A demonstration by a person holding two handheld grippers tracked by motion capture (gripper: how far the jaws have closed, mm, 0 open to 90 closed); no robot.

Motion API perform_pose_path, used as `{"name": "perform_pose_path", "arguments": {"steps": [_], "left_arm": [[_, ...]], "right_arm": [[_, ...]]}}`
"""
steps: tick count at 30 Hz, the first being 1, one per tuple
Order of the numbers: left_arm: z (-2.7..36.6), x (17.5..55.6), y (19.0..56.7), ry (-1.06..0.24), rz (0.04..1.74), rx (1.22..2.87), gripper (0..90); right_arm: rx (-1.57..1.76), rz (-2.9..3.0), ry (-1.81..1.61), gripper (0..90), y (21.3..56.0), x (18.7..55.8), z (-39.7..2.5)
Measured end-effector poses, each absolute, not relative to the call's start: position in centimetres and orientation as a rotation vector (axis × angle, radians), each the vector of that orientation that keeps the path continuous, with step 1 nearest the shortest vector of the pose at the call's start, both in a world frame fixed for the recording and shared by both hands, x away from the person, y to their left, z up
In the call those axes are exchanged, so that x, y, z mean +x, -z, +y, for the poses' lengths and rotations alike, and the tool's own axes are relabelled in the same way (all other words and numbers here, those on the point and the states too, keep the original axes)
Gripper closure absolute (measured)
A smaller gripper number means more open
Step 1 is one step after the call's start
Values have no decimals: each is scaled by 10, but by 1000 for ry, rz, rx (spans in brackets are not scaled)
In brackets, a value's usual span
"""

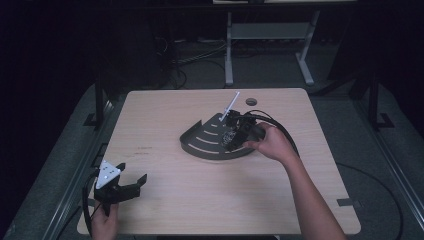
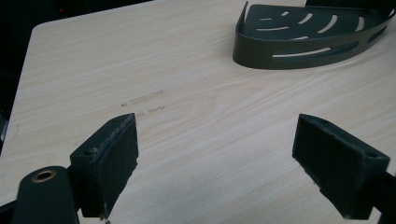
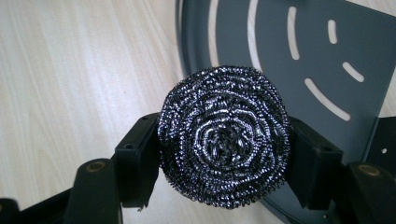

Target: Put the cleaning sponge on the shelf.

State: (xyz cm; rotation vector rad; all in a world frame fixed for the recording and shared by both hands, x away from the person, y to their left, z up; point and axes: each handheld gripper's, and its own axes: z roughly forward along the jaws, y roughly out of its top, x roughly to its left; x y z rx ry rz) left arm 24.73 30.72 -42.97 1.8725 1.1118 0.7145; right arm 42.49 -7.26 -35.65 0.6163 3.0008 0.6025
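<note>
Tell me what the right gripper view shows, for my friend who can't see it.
A round, shiny steel-wool scouring ball is squeezed between the right gripper's two black jaws. Behind it lie a dark grey slotted metal corner tray and a pale wooden table.

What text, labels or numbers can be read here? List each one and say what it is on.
None can be read.
The table bears faint dark marks, too blurred to tell as text.
The tray, the scourer in the right gripper and the left gripper carry no lettering.
</note>
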Motion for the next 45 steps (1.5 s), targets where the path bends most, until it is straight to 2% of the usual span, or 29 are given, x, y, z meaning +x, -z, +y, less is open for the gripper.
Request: {"name": "perform_pose_path", "arguments": {"steps": [30, 45], "left_arm": [[300, 249, 430, -710, 1088, 1891, 138], [300, 249, 429, -708, 1089, 1886, 138]], "right_arm": [[760, 2999, -561, 339, 383, 465, -78], [747, 2989, -525, 339, 380, 477, -61]]}}
